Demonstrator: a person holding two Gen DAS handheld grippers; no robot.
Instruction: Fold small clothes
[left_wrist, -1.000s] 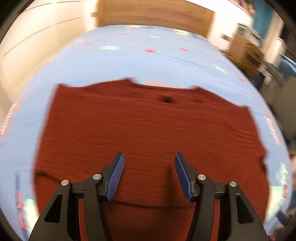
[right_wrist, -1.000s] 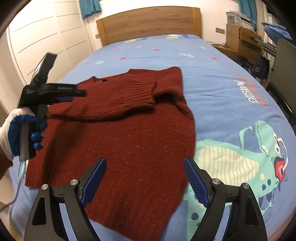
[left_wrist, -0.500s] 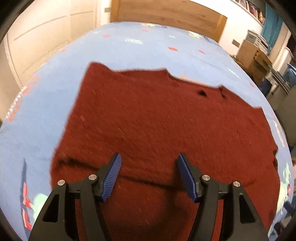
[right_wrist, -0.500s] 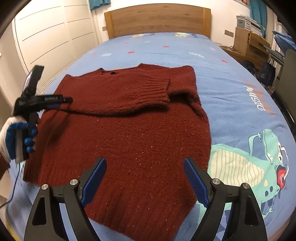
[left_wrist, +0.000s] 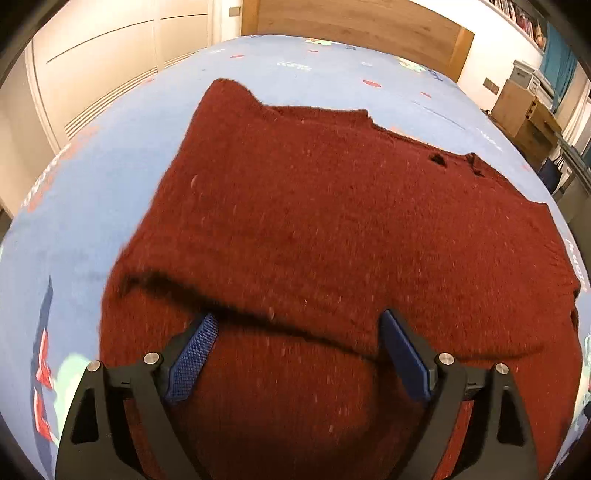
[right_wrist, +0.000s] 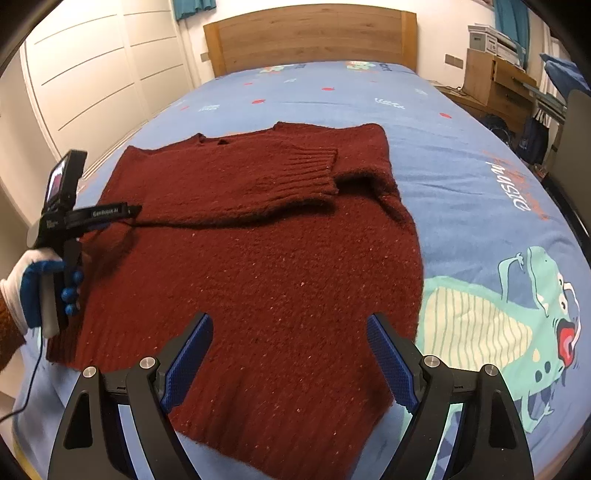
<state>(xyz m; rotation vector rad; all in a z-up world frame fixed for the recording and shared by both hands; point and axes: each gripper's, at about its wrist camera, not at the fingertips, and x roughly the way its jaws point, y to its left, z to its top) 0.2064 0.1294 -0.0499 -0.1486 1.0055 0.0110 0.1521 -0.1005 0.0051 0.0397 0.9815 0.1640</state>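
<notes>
A dark red knitted sweater (right_wrist: 277, 258) lies flat on the blue bedspread (right_wrist: 461, 155), one sleeve folded across the chest with its ribbed cuff (right_wrist: 303, 173) on top. My left gripper (left_wrist: 297, 317) hovers low over the sweater (left_wrist: 332, 203) near its left side. Its jaws are opening wide, the folded sleeve's edge runs beneath them, and the pads press on nothing. The right wrist view shows the left gripper (right_wrist: 133, 211) held by a gloved hand (right_wrist: 29, 284). My right gripper (right_wrist: 288, 319) stands open above the sweater's hem, holding nothing.
A wooden headboard (right_wrist: 310, 33) closes the far end of the bed. White wardrobe doors (right_wrist: 92, 81) stand along the left, a wooden desk (right_wrist: 495, 88) at the right. A dinosaur print (right_wrist: 517, 314) marks the bedspread beside the sweater. A thin cable (right_wrist: 33, 384) hangs from the left handle.
The left gripper's jaws have spread much wider and it has come lower, closer to the sweater's left side and the folded sleeve's edge. The right gripper has stayed open in place.
</notes>
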